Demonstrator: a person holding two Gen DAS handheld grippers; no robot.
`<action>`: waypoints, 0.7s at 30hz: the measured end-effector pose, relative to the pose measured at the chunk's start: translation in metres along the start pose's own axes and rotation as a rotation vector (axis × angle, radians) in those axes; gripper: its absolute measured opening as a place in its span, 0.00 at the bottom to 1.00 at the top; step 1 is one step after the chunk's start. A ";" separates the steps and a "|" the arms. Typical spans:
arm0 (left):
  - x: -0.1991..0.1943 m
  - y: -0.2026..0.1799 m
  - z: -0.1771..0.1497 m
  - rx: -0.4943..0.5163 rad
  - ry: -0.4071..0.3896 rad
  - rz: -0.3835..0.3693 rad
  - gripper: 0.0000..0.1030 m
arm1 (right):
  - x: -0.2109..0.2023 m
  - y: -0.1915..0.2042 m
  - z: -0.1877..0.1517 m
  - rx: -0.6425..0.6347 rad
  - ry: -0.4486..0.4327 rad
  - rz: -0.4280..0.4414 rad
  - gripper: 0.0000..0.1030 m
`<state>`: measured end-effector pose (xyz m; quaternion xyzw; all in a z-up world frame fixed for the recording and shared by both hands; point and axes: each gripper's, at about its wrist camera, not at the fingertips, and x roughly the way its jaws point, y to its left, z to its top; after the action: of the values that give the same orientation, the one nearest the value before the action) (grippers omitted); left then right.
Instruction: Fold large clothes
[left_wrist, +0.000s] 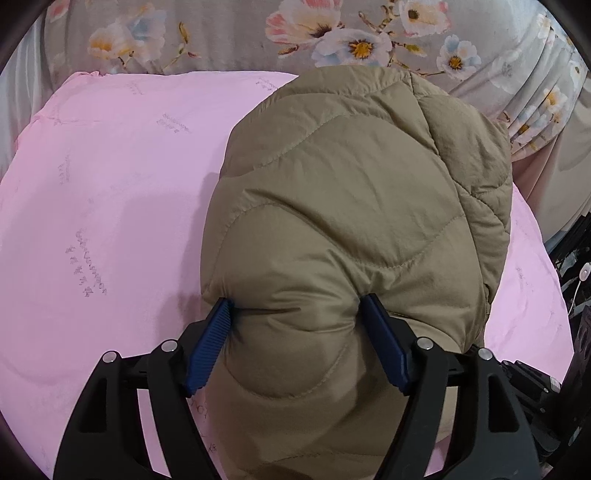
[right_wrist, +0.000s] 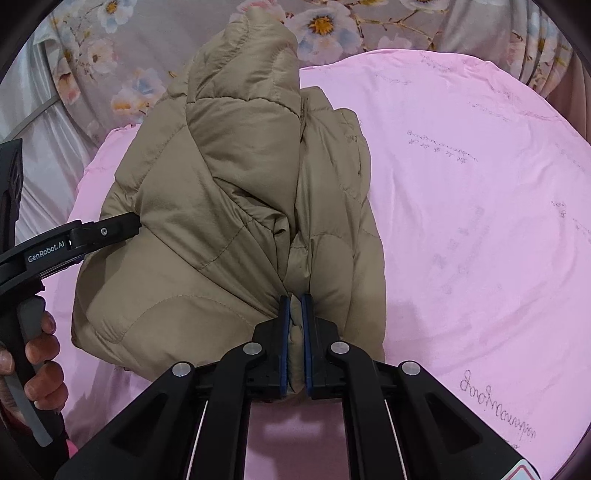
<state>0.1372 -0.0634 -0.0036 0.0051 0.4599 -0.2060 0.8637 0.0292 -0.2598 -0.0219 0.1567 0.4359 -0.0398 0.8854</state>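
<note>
Two hand-held grippers, left hand-held gripper (left_wrist: 295, 306) and right hand-held gripper (right_wrist: 295, 301), clamp one khaki jacket (left_wrist: 351, 206).

Jacket (left_wrist: 351, 206) on quilt (left_wrist: 110, 184)

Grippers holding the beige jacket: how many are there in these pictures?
2. The left gripper clamps a thick puffy fold at the near left edge of the beige jacket. The right gripper is shut on a thin fold at its near right edge.
</note>
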 end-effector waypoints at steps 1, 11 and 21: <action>0.002 0.000 0.000 0.001 0.000 0.003 0.70 | 0.002 0.000 0.000 0.000 0.000 -0.001 0.05; 0.016 -0.008 -0.008 0.036 -0.029 0.058 0.73 | 0.013 -0.003 -0.002 0.009 -0.008 -0.001 0.05; 0.010 -0.009 -0.005 0.027 -0.013 0.057 0.72 | -0.005 0.012 0.003 -0.020 0.002 -0.050 0.09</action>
<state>0.1350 -0.0740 -0.0128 0.0287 0.4510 -0.1874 0.8721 0.0310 -0.2495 -0.0137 0.1372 0.4409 -0.0574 0.8851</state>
